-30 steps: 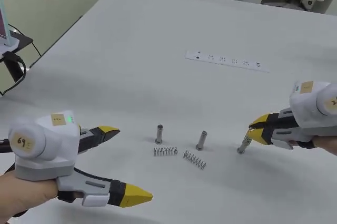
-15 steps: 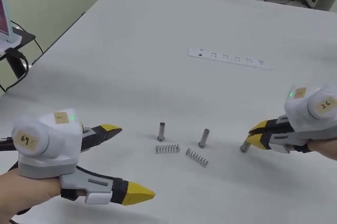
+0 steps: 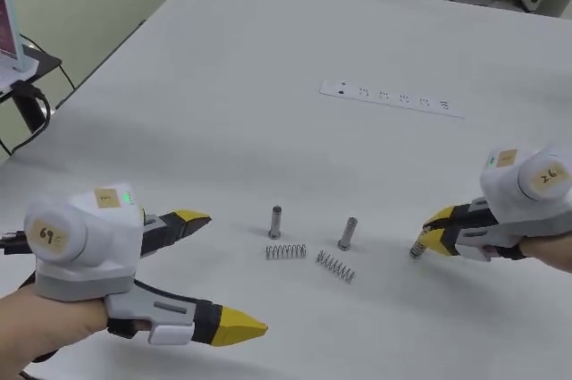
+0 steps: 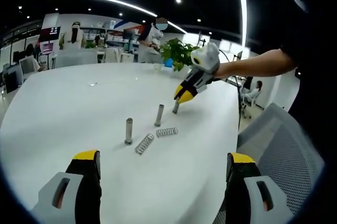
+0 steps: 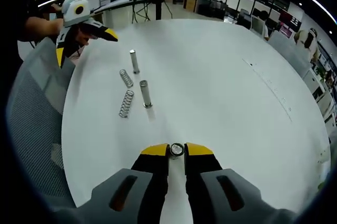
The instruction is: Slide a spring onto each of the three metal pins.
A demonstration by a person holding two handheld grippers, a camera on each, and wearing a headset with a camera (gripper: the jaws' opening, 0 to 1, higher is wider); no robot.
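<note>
Springs of thin steel wire lie on their sides on the matte white counter [image 3: 223, 85], ahead of the left gripper [image 3: 230, 274], whose fingers gape empty: the left spring [image 3: 285, 252] nearer it, the right spring [image 3: 335, 266] alongside. Behind each a smooth steel pin stands upright, left pin [image 3: 275, 221] and middle pin [image 3: 348, 233], so a coil needs tipping on end. Off right, the right gripper [image 3: 431, 232] has its fingers clenched on the tilted third pin [image 3: 417, 246], already coil-wrapped.
</note>
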